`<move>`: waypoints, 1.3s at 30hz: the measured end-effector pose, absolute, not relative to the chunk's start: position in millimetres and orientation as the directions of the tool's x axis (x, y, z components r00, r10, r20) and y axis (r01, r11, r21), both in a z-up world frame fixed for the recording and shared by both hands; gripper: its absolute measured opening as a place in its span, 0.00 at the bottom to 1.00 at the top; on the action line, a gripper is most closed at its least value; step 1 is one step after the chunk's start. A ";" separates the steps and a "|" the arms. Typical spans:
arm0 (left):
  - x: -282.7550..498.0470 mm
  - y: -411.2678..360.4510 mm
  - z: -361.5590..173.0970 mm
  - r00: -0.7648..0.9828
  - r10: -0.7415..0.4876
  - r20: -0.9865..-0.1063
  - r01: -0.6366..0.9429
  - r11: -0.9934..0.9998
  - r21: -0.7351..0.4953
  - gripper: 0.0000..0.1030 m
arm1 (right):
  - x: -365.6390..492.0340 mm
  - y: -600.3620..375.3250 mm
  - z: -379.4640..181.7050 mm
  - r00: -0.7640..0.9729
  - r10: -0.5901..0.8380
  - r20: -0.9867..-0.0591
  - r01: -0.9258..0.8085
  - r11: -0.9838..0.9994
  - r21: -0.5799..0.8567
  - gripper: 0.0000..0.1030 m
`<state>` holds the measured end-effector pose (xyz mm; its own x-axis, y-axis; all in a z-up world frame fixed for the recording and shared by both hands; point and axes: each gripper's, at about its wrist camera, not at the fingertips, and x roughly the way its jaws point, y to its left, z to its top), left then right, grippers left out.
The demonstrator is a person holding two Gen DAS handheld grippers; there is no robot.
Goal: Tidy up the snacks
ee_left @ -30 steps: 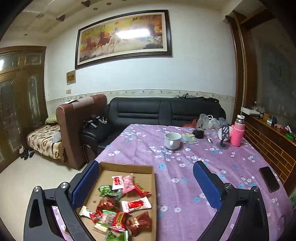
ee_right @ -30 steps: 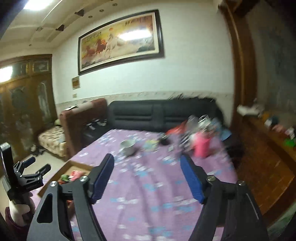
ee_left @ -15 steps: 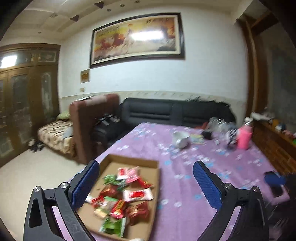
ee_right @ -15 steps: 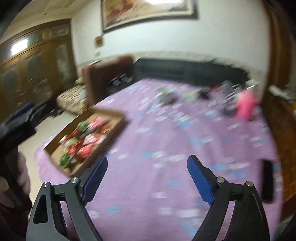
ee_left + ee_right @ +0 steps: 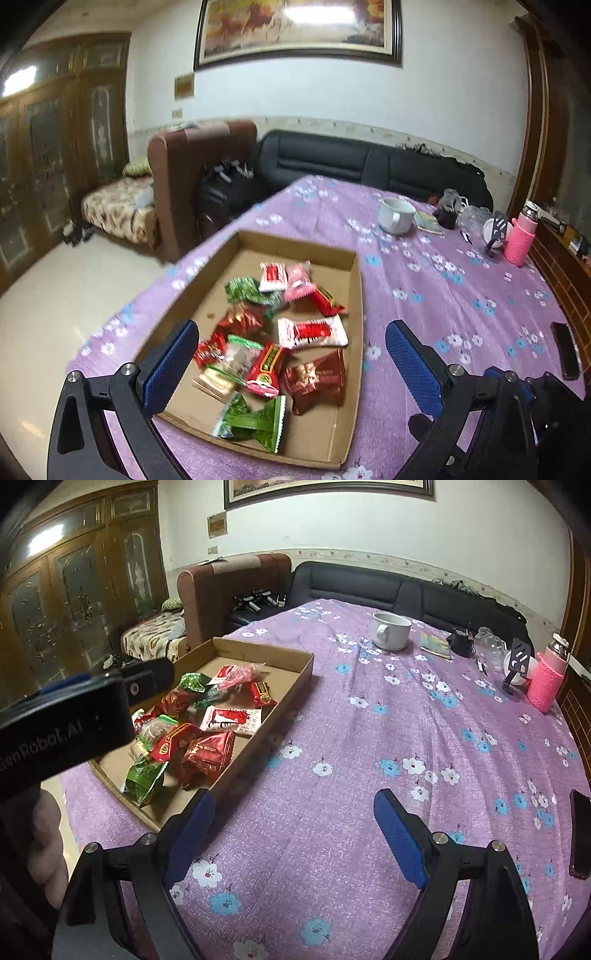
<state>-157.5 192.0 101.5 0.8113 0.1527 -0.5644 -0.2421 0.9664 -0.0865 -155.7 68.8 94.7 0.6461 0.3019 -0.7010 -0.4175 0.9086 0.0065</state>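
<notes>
Nearest in the left wrist view, left gripper (image 5: 291,363) spread wide, blue pads holding nothing, poised above the near end of a shallow cardboard tray (image 5: 356,295). Between those pads and just beyond them, a loose heap of wrapped snacks (image 5: 273,347) lying flat on the tray floor: green packets (image 5: 255,424) closest, a dark red foil pack (image 5: 317,376) beside the right wall, a white-and-red packet (image 5: 312,332) farther in with its long axis across the tray, a pink packet (image 5: 299,280) and a small white one (image 5: 272,276) at the far edge of the heap. Tray's long axis running away from the camera toward the sofa, far third of its floor bare. Left pad (image 5: 171,365) over the tray's left wall, right pad (image 5: 413,365) outside the right wall over the purple flowered tablecloth (image 5: 443,295). In the right wrist view, right gripper (image 5: 293,842) likewise spread wide and gripping nothing, above bare tablecloth (image 5: 351,738), with the tray (image 5: 291,694) off to its left, near corner just beside the left pad (image 5: 190,834), snacks (image 5: 199,723) well clear of both pads. Black body of the left gripper (image 5: 66,716) at the left edge, over the tray's near end. Dark phone (image 5: 580,834) flat near the right table edge. Farther back, white mug (image 5: 389,630), small booklet (image 5: 435,645), pink-sleeved bottle (image 5: 546,677). Beyond the table, black sofa (image 5: 369,587), brown armchair (image 5: 221,587), framed painting (image 5: 299,31) on the wall.
</notes>
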 end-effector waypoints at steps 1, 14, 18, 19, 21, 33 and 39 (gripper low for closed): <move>-155.8 194.1 99.1 0.807 0.146 -0.573 -0.242 0.966 -0.096 0.99 | -154.7 69.8 94.3 0.645 0.298 -0.704 -0.414 0.910 0.007 0.85; -144.1 209.7 84.3 0.774 0.088 -0.627 -0.230 0.962 -0.149 0.99 | -149.3 85.8 84.7 0.624 0.277 -0.731 -0.424 0.906 -0.018 0.85; -141.6 209.2 81.8 0.766 0.074 -0.638 -0.222 0.963 -0.155 0.99 | -150.0 86.5 83.4 0.621 0.277 -0.733 -0.428 0.904 -0.021 0.85; -141.0 208.3 81.3 0.764 0.070 -0.641 -0.220 0.963 -0.157 0.99 | -149.9 86.1 83.0 0.620 0.278 -0.734 -0.428 0.904 -0.019 0.85; -140.2 208.1 81.2 0.763 0.064 -0.643 -0.216 0.963 -0.160 0.99 | -149.4 85.3 82.1 0.617 0.279 -0.736 -0.428 0.904 -0.015 0.85; -137.8 204.2 77.6 0.747 0.056 -0.662 -0.212 0.964 -0.157 0.99 | -149.8 83.5 77.8 0.606 0.283 -0.743 -0.430 0.903 -0.006 0.85; -136.3 202.6 76.3 0.741 0.046 -0.670 -0.206 0.965 -0.161 0.99 | -150.3 83.3 77.2 0.605 0.284 -0.744 -0.430 0.903 -0.005 0.85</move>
<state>-136.3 202.6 76.3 0.7412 0.0465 -0.6696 -0.2060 0.9652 -0.1611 -150.3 83.3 77.2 0.6050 0.2842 -0.7437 -0.4301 0.9028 -0.0049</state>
